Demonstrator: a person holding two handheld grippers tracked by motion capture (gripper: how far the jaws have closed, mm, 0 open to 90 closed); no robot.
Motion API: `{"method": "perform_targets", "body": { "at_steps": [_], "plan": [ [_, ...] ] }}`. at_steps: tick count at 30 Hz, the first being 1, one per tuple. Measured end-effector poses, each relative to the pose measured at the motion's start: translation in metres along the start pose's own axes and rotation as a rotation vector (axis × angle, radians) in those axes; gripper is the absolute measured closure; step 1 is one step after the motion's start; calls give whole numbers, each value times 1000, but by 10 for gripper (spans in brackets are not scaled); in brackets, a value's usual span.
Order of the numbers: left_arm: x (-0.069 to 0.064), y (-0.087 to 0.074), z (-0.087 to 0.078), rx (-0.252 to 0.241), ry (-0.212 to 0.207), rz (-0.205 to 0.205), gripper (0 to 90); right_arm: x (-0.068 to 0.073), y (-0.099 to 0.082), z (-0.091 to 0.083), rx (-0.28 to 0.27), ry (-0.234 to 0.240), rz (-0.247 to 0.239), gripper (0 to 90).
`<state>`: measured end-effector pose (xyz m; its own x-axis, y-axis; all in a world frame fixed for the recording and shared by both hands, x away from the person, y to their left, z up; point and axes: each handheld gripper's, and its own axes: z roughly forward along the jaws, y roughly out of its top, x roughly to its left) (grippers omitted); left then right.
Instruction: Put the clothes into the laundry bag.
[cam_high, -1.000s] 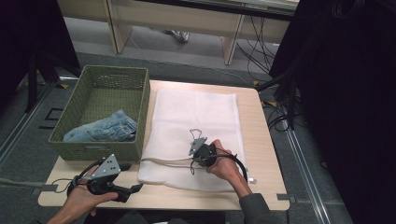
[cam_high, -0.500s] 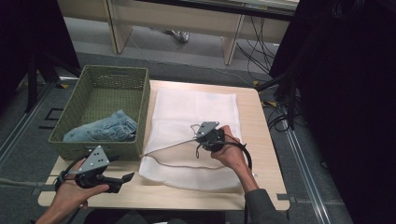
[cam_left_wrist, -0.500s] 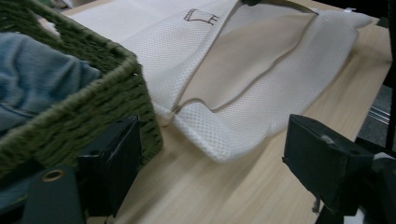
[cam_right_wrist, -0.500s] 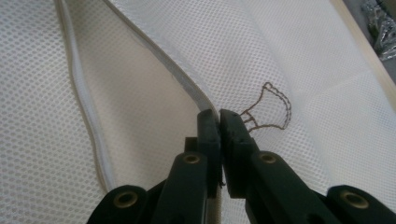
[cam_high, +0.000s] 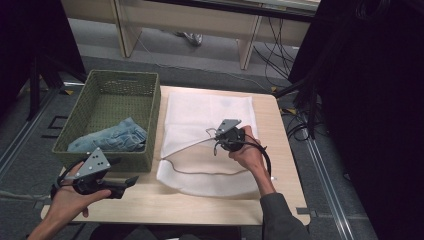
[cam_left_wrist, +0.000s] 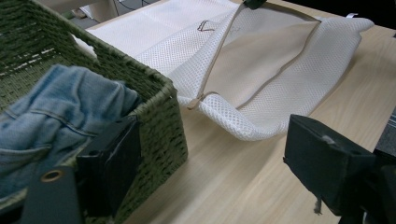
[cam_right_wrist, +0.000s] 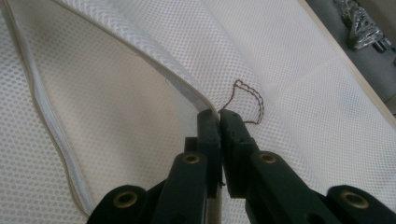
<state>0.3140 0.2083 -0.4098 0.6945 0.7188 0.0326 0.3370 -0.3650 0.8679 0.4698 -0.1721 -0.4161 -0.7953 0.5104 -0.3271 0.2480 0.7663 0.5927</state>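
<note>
A white mesh bag (cam_high: 210, 110) lies flat on the wooden table (cam_high: 165, 205). My right gripper (cam_high: 216, 134) is shut on the upper edge of the bag's mouth and holds it lifted, so the mouth (cam_left_wrist: 261, 79) gapes. In the right gripper view the closed jaws (cam_right_wrist: 219, 116) pinch the trimmed edge (cam_right_wrist: 140, 51) beside a thin cord loop (cam_right_wrist: 250, 100). My left gripper (cam_high: 127, 184) is open and holds nothing, low at the table's front left by the basket's corner. Blue jeans (cam_high: 112, 140) lie in the green woven basket (cam_high: 120, 85). Both also appear in the left gripper view, jeans (cam_left_wrist: 60, 107) and basket (cam_left_wrist: 154, 93), beyond the open left gripper (cam_left_wrist: 210, 158).
The basket takes up the table's left side. Bare wood (cam_left_wrist: 233, 186) runs between the basket's corner and the bag's mouth. Cables (cam_high: 295, 125) lie on the floor to the right of the table, and a desk's legs (cam_high: 250, 45) stand behind it.
My right gripper has risen and moved away from the front edge with the bag's edge in it, pulling the mouth wider. My left gripper has lifted and shifted a little left.
</note>
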Motion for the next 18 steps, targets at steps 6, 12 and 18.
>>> {"method": "perform_targets", "body": {
  "at_steps": [6, 12, 18],
  "plan": [
    [21, 16, -5, 3, 73, -26, 166, 1, 15, -18, -42, -10, -30, 880],
    [55, 33, 0, 120, 120, -25, 163, -2, 24, -36, -92, -22, -10, 879],
    [78, 47, 10, 178, 103, -27, 162, -3, 24, -35, -92, -17, -20, 879]
  ]
}}
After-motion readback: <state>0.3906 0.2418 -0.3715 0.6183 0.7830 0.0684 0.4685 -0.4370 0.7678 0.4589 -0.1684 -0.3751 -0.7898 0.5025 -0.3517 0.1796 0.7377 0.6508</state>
